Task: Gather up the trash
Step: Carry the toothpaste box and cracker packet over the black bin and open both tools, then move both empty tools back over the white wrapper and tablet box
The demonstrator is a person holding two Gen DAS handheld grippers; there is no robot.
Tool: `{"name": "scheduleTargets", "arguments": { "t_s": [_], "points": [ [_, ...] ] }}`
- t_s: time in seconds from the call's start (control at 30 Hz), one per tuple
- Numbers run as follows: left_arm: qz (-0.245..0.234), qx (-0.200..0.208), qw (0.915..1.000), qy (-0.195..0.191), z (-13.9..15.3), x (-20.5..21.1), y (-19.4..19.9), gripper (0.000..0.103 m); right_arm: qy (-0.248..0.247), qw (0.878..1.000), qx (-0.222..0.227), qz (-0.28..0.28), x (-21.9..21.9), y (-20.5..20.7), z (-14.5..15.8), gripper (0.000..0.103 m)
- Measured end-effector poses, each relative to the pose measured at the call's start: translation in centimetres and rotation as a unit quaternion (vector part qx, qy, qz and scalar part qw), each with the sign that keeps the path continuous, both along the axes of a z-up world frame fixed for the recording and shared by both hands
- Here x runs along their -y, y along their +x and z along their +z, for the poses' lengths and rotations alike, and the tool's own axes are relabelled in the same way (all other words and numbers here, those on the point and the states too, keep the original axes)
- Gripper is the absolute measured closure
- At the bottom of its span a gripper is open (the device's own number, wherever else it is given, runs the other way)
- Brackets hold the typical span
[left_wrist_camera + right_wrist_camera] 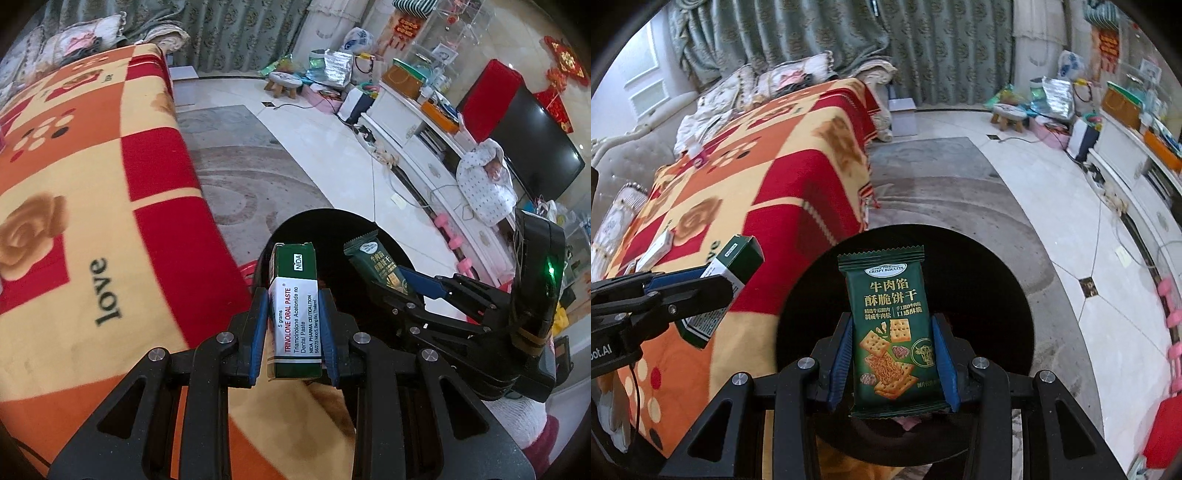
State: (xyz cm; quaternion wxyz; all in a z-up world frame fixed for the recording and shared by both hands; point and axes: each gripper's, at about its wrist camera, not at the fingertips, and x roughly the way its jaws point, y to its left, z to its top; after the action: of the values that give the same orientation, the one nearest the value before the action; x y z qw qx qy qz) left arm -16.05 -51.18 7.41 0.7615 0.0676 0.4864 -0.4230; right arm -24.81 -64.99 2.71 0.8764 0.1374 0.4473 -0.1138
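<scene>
A small green-and-white oral paste box (293, 310) stands upright, clamped at its sides over the near rim of the black bin (1004, 295). A green biscuit packet (894, 332), sealed and upright, hangs over the bin's dark opening.

Paste box (295, 306) left of biscuit packet (892, 328), both above bin (997, 295) beside blanket (775, 184).
</scene>
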Motion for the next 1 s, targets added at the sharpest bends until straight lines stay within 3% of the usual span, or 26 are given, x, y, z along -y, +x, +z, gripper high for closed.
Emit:
{"name": "scheduleTargets", "arguments": {
  "t_s": [0.4, 0.5, 0.57, 1.0],
  "points": [
    [-0.015, -0.038, 0.9991, -0.008, -1.7, 1.3, 0.7, 0.076, 0.011, 1.000, -0.011, -0.024, 1.9, 0.3, -1.3, 0.060],
    [-0.012, -0.049, 0.9986, -0.017, -1.6, 0.8, 0.8, 0.056, 0.023, 0.999, -0.017, -0.039, 2.2, 0.3, -1.6, 0.051],
    [-0.010, -0.052, 0.9983, -0.022, -1.4, 0.5, 0.9, 0.053, 0.027, 0.999, -0.017, -0.043, 2.2, 0.2, -1.6, 0.050],
    [0.044, -0.004, 0.9990, 0.008, -0.6, -5.2, 2.2, 0.053, 0.030, 0.999, -0.017, -0.010, -1.4, 1.7, -0.8, 0.043]
  ]
}}
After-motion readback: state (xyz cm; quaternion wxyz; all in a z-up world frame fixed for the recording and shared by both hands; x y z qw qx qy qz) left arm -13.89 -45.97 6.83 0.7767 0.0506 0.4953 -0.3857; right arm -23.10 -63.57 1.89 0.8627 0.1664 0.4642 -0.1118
